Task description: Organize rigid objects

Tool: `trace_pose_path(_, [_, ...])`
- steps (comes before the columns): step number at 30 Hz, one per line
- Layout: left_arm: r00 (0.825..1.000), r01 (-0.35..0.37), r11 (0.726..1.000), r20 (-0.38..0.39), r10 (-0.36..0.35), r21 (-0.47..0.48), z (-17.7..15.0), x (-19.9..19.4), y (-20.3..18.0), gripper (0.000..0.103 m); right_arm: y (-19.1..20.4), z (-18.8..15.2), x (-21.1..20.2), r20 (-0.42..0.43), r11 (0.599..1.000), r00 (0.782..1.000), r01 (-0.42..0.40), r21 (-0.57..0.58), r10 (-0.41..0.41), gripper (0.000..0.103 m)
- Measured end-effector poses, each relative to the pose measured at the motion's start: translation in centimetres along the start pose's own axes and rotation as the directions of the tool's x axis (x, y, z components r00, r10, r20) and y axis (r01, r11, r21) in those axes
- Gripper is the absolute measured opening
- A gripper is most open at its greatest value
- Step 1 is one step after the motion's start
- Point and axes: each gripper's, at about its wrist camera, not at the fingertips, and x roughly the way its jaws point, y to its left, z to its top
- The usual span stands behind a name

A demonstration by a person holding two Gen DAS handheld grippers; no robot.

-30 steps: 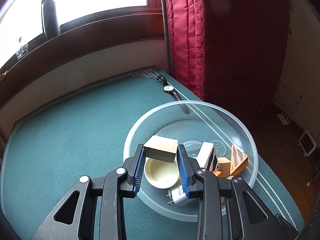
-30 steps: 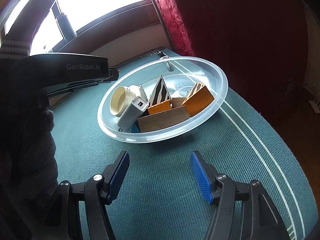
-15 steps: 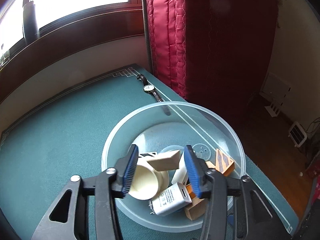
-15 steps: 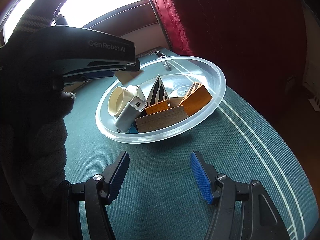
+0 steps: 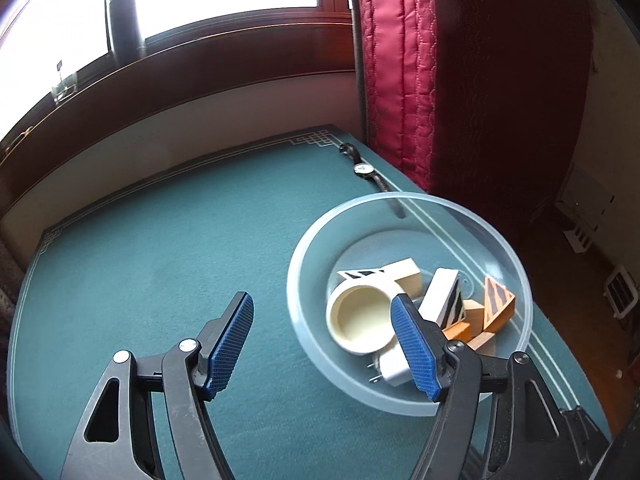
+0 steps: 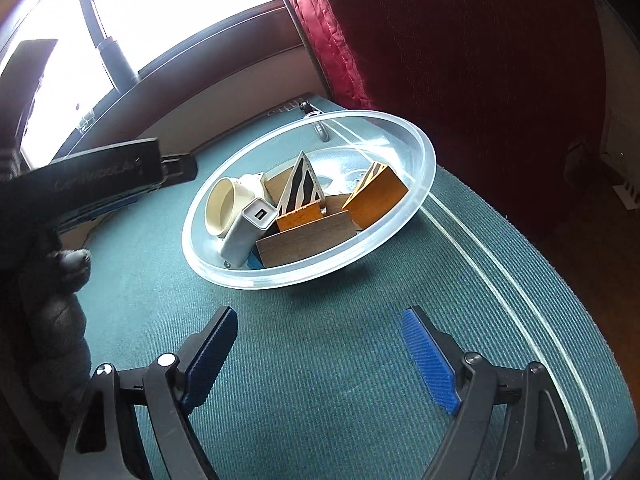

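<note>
Two hand-held grippers (image 5: 320, 344) (image 6: 320, 360) — both opening, empty — near one bowl (image 6: 424, 184) holding one cup (image 6: 224, 208).

Left gripper (image 5: 322, 344) over green table (image 5: 160, 240), jaws opening, nothing between them; right pad overlaps the near-left side of the clear bowl (image 5: 516, 256). Bowl sits near the table's right edge. Inside: cream cup (image 5: 360, 318) on its side at left, pale wood block (image 5: 406, 276) behind it, white striped block (image 5: 440, 296) leaning at centre, orange striped wedge (image 5: 498, 304) at right, white plug adapter (image 5: 390, 368) at near side, prongs pointing left. Wristwatch (image 5: 363, 168) lies near the far-right corner, strap end reaching behind the bowl rim. Red curtain (image 5: 400, 80) beyond that corner, dark bottle (image 5: 124, 20) on windowsill.
</note>
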Motion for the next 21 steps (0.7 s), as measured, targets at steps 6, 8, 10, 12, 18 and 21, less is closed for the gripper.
trace_pose_path(6, [0.997,-0.06,0.997,-0.041,0.058,-0.049,-2.6,-0.7,1.9,0.075,-0.6,0.8,0.3,-0.03,1.0,0.999,0.015,-0.015,-0.015,0.096])
trace_pose_path(8, [0.995,-0.081,0.995,-0.056,0.078,-0.054,-3.3,-1.0,2.2,0.077,-0.9,0.9,-0.4,-0.029,1.0,0.999,0.021,-0.01,-0.021,0.097])
trace_pose_path(10, [0.994,-0.095,0.994,-0.063,0.092,-0.06,-3.9,-1.4,2.4,0.079,-1.2,1.4,-1.0,-0.021,0.999,0.999,0.045,-0.017,-0.045,0.099])
trace_pose_path(12, [0.993,-0.106,0.992,-0.065,0.102,-0.061,-4.2,-1.9,2.3,0.079,-1.5,2.0,-1.5,-0.012,0.997,0.997,0.072,-0.032,-0.073,0.101])
trace_pose_path(18, [0.992,-0.12,0.992,-0.039,0.118,-0.043,-5.0,-3.8,1.5,0.08,-1.0,3.3,-3.0,0.024,0.986,0.991,0.132,-0.099,-0.13,0.102])
trace_pose_path(21, [0.993,-0.121,0.992,-0.022,0.12,-0.034,-5.1,-4.8,1.1,0.084,-0.7,3.7,-3.7,0.046,0.982,0.99,0.14,-0.125,-0.135,0.102])
